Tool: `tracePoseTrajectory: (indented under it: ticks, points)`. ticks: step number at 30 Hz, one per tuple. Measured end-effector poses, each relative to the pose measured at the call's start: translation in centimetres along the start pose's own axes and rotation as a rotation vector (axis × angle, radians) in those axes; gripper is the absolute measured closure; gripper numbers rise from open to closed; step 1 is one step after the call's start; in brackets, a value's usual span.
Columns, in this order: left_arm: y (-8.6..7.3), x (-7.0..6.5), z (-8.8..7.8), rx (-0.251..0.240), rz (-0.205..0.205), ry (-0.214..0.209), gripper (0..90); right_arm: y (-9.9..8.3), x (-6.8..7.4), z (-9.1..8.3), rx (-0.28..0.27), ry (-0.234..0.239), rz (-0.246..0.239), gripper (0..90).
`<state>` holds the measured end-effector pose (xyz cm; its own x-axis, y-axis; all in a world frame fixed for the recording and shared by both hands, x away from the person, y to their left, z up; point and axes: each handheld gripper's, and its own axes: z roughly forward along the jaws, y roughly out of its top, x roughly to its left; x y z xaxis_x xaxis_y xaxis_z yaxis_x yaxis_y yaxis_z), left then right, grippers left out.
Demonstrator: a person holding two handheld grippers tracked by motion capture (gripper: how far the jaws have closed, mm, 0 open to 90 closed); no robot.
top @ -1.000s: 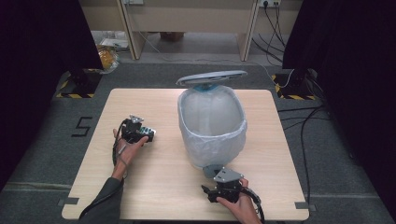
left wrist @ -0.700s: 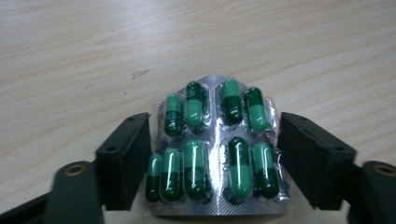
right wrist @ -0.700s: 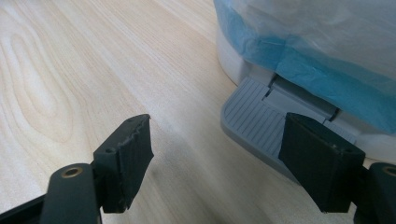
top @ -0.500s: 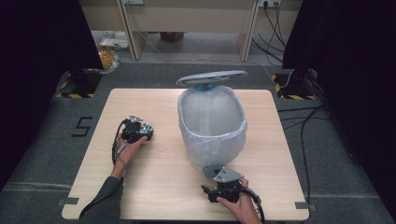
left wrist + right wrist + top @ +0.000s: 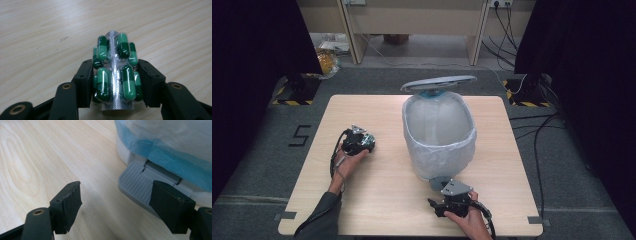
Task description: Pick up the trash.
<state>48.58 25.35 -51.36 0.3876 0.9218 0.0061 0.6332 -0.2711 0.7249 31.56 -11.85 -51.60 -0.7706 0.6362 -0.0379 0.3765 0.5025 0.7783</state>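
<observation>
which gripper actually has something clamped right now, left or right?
The left gripper: its jaws have just closed on a blister pack of green capsules, pads pressing both sides. The right gripper stands open, nothing between its jaws, at the bin's grey pedal.

From my seat the one real change is at my left gripper [image 5: 362,142], at about nine o'clock from the lined bin [image 5: 439,132]. Its jaws have just been closing, and now they clamp a blister pack of green capsules [image 5: 115,72] between them. In the left gripper view the pads press on both long edges of the pack, and the foil bows up along its middle. The pack juts out past the fingertips toward twelve o'clock in that view, above the wooden table [image 5: 45,32]. The hand itself barely shifts on the tabletop.
</observation>
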Motion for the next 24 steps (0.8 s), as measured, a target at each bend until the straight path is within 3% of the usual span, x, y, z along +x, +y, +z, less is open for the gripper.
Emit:
tracePoseTrajectory:
  ticks: [7, 10, 18, 24]
  points:
    - [-0.7, -0.7, -0.7, -0.025, -0.008, -0.064, 51.6, 0.0, 0.0, 0.0, 0.000, -0.001, -0.001, 24.8]
    - [-0.9, -1.3, -1.5, -0.059, -0.008, -0.100, 51.2, 0.0, 0.0, 0.0, 0.000, -0.002, -0.002, 24.8]
    - [0.3, -3.4, -4.5, -0.102, 0.050, -0.195, 51.2, 0.0, 0.0, 0.0, 0.004, 0.001, 0.004, 24.8]
    - [1.1, -4.6, -6.6, -0.148, 0.071, -0.224, 50.4, 0.0, 0.0, 0.0, 0.003, -0.002, 0.003, 24.8]
